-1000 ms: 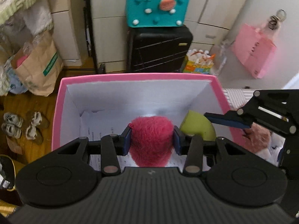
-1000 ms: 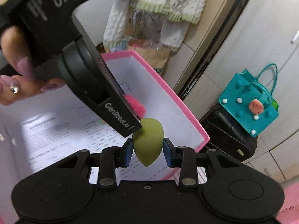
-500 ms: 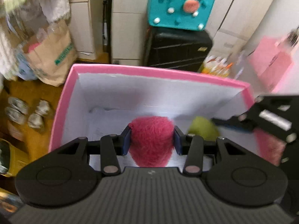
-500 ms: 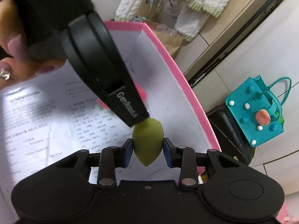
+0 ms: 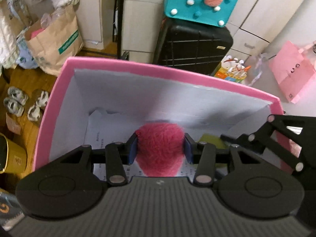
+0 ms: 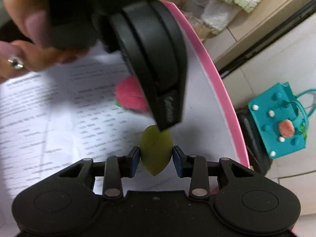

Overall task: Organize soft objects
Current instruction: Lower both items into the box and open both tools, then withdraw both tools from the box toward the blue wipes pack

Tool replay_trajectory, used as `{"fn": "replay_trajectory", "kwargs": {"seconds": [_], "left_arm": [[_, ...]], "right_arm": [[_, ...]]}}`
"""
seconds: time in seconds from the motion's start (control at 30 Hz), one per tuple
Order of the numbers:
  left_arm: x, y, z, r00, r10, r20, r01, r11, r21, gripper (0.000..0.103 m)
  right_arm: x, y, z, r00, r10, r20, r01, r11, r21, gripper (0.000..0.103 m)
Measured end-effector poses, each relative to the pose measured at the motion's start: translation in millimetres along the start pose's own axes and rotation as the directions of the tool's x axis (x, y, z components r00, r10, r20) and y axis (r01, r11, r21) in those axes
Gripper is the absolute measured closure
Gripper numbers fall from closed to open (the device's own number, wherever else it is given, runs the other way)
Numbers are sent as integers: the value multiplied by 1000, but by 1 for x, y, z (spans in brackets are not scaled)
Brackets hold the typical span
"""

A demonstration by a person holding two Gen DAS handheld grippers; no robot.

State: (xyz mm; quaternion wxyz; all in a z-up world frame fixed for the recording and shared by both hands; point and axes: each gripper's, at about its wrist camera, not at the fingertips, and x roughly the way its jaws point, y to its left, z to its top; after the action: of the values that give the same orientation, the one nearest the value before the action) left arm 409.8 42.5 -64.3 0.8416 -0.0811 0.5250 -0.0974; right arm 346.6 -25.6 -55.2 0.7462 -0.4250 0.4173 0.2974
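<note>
A fuzzy pink-red ball (image 5: 160,148) is pinched between the blue pads of my left gripper (image 5: 160,149), held over the inside of a pink box (image 5: 158,70) with white walls. My right gripper (image 6: 156,159) is shut on a smooth green egg-shaped sponge (image 6: 156,150), also inside the box. In the right wrist view the left gripper's black body (image 6: 156,57) hangs just above the sponge, with the pink ball (image 6: 130,96) showing beside it. In the left wrist view the green sponge (image 5: 210,140) peeks out behind the right gripper's linkage (image 5: 276,136).
Printed paper sheets (image 6: 49,114) line the box floor. A person's hand with a ring (image 6: 14,62) grips the left tool. Beyond the box stand a black suitcase (image 5: 193,47) with a teal bag (image 5: 201,2), a brown paper bag (image 5: 57,39), a pink bag (image 5: 292,71) and shoes (image 5: 23,104).
Both grippers have sunk deeper into the pink box, still gripping the pink ball and the green sponge. Both views have rolled, and the box walls now fill more of each view.
</note>
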Motion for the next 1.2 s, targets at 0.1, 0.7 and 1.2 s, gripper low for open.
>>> {"fn": "replay_trajectory", "kwargs": {"seconds": [0.1, 0.7, 1.2], "left_arm": [[-2, 1, -1, 1000, -16, 1, 16, 1000, -3, 52], [-84, -15, -32, 999, -21, 25, 17, 988, 153, 41], [-203, -21, -96, 987, -75, 144, 19, 936, 352, 26]], "right_arm": [[-1, -2, -2, 1000, -20, 22, 20, 1000, 10, 63], [-103, 16, -43, 980, -42, 197, -18, 956, 294, 56], [-193, 59, -91, 949, 15, 314, -154, 893, 423, 53]]}}
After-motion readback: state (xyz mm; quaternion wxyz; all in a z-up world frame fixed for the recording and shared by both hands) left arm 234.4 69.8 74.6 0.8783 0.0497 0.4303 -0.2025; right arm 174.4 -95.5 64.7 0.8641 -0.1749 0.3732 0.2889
